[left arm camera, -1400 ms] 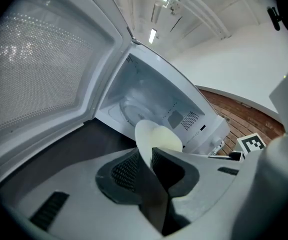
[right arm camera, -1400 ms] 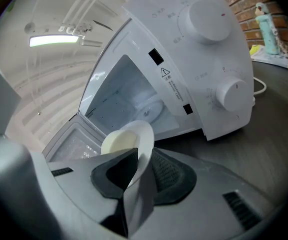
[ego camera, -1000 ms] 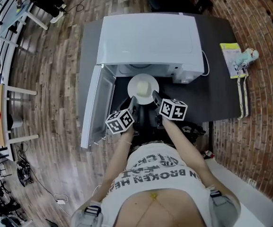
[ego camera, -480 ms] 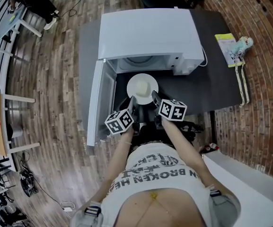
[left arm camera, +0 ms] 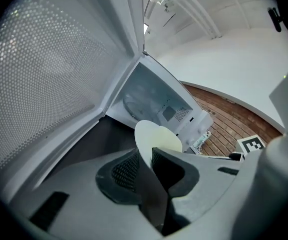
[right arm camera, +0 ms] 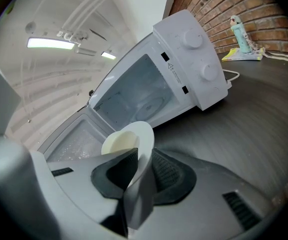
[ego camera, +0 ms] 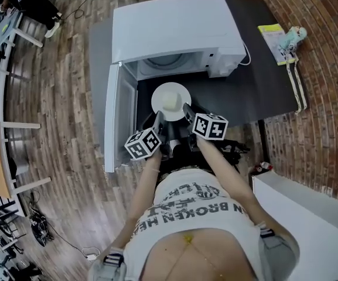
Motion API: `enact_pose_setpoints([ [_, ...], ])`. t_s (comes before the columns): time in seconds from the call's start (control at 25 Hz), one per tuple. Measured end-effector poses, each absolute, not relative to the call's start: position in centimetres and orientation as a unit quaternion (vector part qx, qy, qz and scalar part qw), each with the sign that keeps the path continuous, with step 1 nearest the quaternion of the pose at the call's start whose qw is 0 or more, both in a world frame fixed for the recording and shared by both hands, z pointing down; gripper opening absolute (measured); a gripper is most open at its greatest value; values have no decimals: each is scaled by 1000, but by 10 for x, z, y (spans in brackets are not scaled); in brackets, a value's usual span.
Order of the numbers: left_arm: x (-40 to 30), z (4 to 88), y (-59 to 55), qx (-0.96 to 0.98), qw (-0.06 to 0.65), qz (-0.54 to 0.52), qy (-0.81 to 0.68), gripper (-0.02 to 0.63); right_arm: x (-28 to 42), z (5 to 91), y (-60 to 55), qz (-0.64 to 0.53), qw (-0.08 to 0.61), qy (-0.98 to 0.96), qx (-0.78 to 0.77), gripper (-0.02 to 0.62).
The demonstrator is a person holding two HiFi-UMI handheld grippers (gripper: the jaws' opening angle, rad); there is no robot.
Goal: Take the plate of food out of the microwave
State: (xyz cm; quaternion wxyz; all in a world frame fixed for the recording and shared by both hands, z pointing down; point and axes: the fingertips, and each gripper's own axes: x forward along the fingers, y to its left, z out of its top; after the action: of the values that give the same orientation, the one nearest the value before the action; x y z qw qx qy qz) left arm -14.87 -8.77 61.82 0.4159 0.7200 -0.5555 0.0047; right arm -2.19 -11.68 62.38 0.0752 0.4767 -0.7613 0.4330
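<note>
Two tools, the left tool [left arm camera: 144, 158] and the right tool [right arm camera: 139, 160], each pinch the near rim of the one white plate [ego camera: 170, 93], one from either side. The plate carries a single pale lump of food [ego camera: 169, 102] and hangs over the counter's [ego camera: 258, 82] near edge, just outside the one microwave [ego camera: 174, 25], whose door [ego camera: 115, 117] stands open at the left.

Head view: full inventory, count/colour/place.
microwave: 1, white, on the table, door open to the left
plate: 1, white, in front of the microwave opening
food: 1 piece, pale yellow, on the plate
table: 1, dark grey, by the brick wall
booklet: 1, yellow-green, table's far right corner
small bottle: 1, pale teal, beside booklet
left tool: 1, dark, shut on plate's left rim
right tool: 1, dark, shut on plate's right rim
person: 1, white printed shirt, bottom centre
</note>
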Motion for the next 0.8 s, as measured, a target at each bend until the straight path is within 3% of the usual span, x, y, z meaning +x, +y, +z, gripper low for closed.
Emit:
enact_pose_setpoints([
  [0.8,-81,602,-68,690,406,-8,-599,84,41,611,-112,442,94,-784,425,83],
])
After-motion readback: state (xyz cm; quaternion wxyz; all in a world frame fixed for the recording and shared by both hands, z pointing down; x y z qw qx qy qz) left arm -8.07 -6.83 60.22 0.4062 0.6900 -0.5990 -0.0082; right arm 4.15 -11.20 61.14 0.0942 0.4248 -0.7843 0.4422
